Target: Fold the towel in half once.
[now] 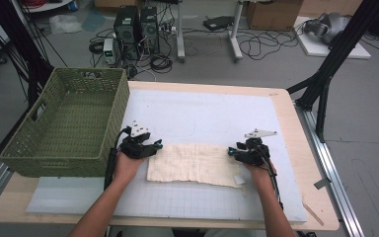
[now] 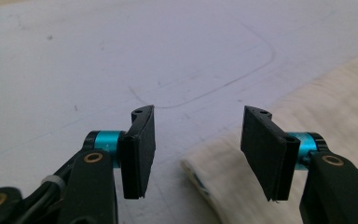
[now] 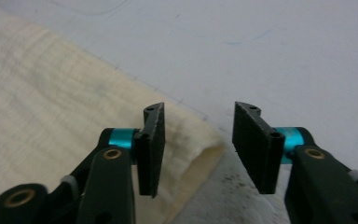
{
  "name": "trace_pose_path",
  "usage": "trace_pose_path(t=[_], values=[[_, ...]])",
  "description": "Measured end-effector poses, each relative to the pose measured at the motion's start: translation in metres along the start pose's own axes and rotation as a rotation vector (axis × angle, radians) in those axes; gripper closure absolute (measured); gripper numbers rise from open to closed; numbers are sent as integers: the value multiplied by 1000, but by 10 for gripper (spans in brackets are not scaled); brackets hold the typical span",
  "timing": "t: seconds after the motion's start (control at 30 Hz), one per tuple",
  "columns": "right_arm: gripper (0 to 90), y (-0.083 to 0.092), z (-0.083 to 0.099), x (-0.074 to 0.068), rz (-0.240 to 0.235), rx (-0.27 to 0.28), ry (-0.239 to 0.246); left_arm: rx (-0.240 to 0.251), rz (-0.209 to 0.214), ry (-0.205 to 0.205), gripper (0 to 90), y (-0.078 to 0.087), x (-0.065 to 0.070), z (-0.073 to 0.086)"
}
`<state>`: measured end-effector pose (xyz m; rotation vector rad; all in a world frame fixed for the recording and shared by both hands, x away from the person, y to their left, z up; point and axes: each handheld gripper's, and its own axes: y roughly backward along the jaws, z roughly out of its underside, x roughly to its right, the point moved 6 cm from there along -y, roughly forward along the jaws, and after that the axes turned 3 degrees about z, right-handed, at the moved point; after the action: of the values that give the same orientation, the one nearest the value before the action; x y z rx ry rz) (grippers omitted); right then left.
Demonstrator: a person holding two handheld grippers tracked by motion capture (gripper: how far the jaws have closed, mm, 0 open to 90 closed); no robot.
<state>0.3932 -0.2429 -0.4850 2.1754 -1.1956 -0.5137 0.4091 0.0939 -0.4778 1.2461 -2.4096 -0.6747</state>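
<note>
Cream folded woven cloth [image 1: 192, 164] lies mid-mat; my left gripper [image 2: 196, 149] and right gripper [image 3: 198, 149], jaws wide, flank its far corners; next, probably pinch both.

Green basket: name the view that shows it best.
The high view. The green basket sits whole at the table's left, its woven walls and handle slot visible. The two gripper views look down at the cream cloth and white mat instead.
</note>
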Motion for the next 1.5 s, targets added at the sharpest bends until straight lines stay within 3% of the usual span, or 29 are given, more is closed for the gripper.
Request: trace_pose_path(t=[0.03,0.1,0.13,0.17,0.23,0.3,0.37,0.43,0.53,0.63,0.73,0.8,0.87,0.93,1.0,1.07,1.23,1.3,1.43,1.5], values=[[591,-3,1,-2,2,-19,27,-13,3,14,453,-4,-1,1],[653,-2,1,-2,1,-14,29,-58,10,-6,490,-9,0,6],[714,-2,1,0,-3,-14,30,-52,15,-18,514,-8,1,6],[791,0,2,1,-6,-16,29,-50,48,-40,641,-8,4,6],[852,3,2,3,24,-16,62,-60,51,-85,837,-7,8,6],[862,5,0,5,68,-3,79,-61,47,-75,864,-6,10,6],[863,8,-2,7,110,19,76,-32,40,-55,867,-3,10,4],[863,9,-3,8,141,19,82,-35,36,-60,868,-4,11,5],[861,5,-1,7,176,-8,112,-33,24,-57,866,-6,11,5],[847,3,0,5,177,-13,104,-27,23,-47,855,-7,10,5],[754,7,1,8,172,-8,85,1,33,-58,767,-4,8,3],[666,12,0,11,150,18,52,49,44,-18,636,2,5,-2],[591,20,-3,13,143,64,30,106,69,-3,568,10,5,-8],[449,30,-5,14,130,112,-3,157,119,22,468,19,6,-12],[369,39,-6,14,67,149,-38,170,129,48,382,25,7,-15],[290,48,-4,14,61,159,-21,175,142,47,309,30,10,-16],[162,69,5,15,57,191,-35,221,158,29,179,41,20,-16],[112,75,10,13,62,195,-32,224,186,24,176,43,22,-11],[111,82,16,8,57,222,41,251,224,7,178,44,26,-8],[103,85,16,5,58,239,50,267,245,0,177,47,29,-9]])
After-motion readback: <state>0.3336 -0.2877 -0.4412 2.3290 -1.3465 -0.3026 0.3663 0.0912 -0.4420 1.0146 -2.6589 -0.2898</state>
